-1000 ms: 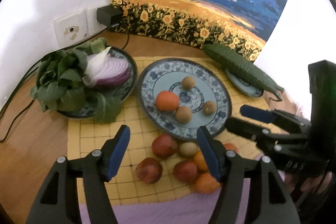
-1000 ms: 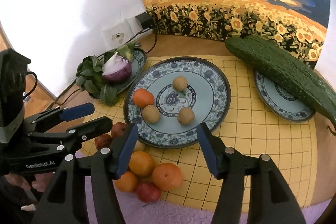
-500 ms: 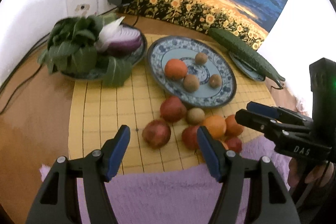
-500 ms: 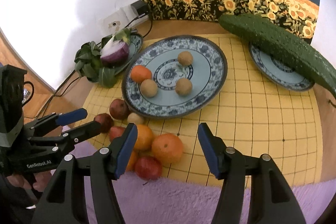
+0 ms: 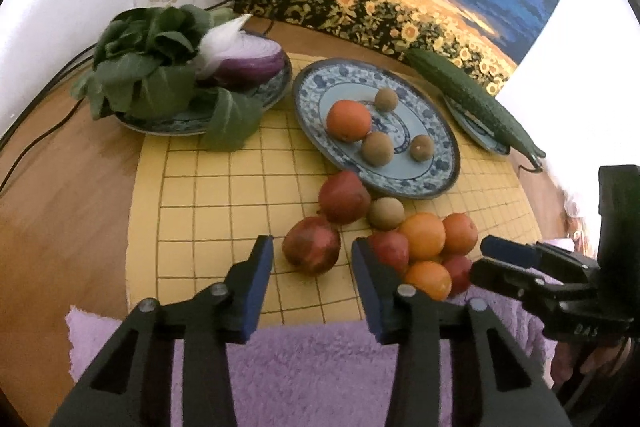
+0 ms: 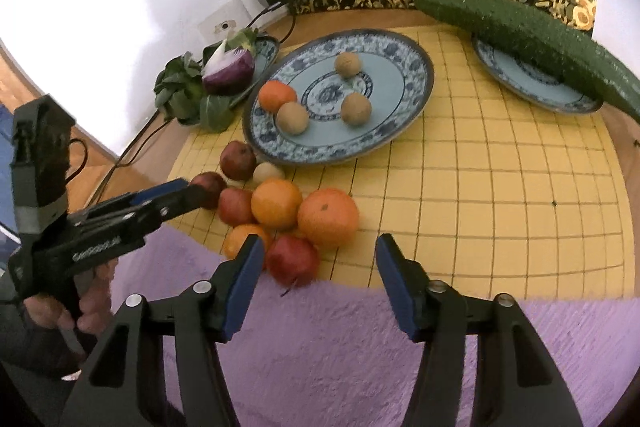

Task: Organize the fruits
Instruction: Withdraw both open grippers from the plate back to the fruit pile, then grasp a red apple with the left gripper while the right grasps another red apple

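Note:
A blue patterned plate (image 5: 436, 143) (image 6: 408, 83) holds one orange (image 5: 349, 119) and three brown kiwis. A pile of loose fruit lies on the yellow grid mat in front of it: dark red apples, oranges and a kiwi (image 5: 386, 213). My left gripper (image 5: 312, 259) is open, its jaws on either side of the nearest red apple (image 5: 312, 245), close above the mat. My right gripper (image 6: 320, 259) is open, just in front of a red apple (image 6: 293, 259) and a large orange (image 6: 328, 217). It also shows in the left wrist view (image 5: 492, 265).
A plate with leafy greens (image 5: 144, 67) and a cut red onion (image 5: 248, 59) stands at the left. A long cucumber (image 5: 472, 99) (image 6: 524, 35) lies over a small plate at the right. A purple towel (image 6: 360, 339) covers the near edge. Cables run along the wall.
Both grippers have pulled back and dropped toward the loose fruit pile. The left gripper now brackets the nearest red apple. The fruits have not moved.

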### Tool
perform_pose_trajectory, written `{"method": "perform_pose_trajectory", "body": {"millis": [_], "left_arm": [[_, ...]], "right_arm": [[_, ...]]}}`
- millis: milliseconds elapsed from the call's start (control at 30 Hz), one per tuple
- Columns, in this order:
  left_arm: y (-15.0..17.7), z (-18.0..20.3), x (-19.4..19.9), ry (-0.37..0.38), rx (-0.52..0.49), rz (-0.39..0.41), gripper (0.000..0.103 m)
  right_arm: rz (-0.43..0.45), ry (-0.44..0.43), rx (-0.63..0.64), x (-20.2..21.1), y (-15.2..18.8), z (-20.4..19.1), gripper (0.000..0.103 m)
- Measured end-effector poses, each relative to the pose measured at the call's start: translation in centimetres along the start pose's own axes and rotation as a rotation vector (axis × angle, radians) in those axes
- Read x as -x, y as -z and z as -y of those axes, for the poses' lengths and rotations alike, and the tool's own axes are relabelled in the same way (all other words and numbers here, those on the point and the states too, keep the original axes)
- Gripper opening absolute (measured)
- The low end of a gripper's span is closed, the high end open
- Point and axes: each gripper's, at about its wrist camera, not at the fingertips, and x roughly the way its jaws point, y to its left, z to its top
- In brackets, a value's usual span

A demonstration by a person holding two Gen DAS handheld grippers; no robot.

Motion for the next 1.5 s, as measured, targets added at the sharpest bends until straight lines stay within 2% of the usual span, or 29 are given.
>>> {"method": "perform_pose_trajectory", "body": {"millis": [67, 433, 533, 700, 1067, 1500], "left_arm": [[0.0, 0.1, -0.4, 0.002, -0.008, -0.009, 0.035], [0.2, 0.6, -0.8, 0.014, -0.043, -0.027, 0.031], [0.1, 1.0, -0.5, -0.005, -0.057, -0.019, 0.031], [0.1, 0.9, -0.4, -0.004, -0.026, -0.01, 0.031], [-0.2, 1.6, 0.4, 0.017, -0.015, 0.018, 0.031], [-1.3, 1.6, 1.5, 0.007, 0.0, 0.06, 0.031]], "right_arm": [[-0.016, -0.006, 0.013, -0.1, 0.3, -0.3, 0.042], [-0.058, -0.007, 0.05, -1.9, 0.5, -1.5, 0.041], [-0.062, -0.004, 0.05, -2.0, 0.4, -1.4, 0.033], [-0.061, 0.002, 0.064, -1.7, 0.0, -1.5, 0.033], [-0.043, -0.005, 0.058, -0.4, -0.5, -0.6, 0.033], [-0.026, 0.001, 0.085, 0.3, -1.5, -0.9, 0.033]]}}
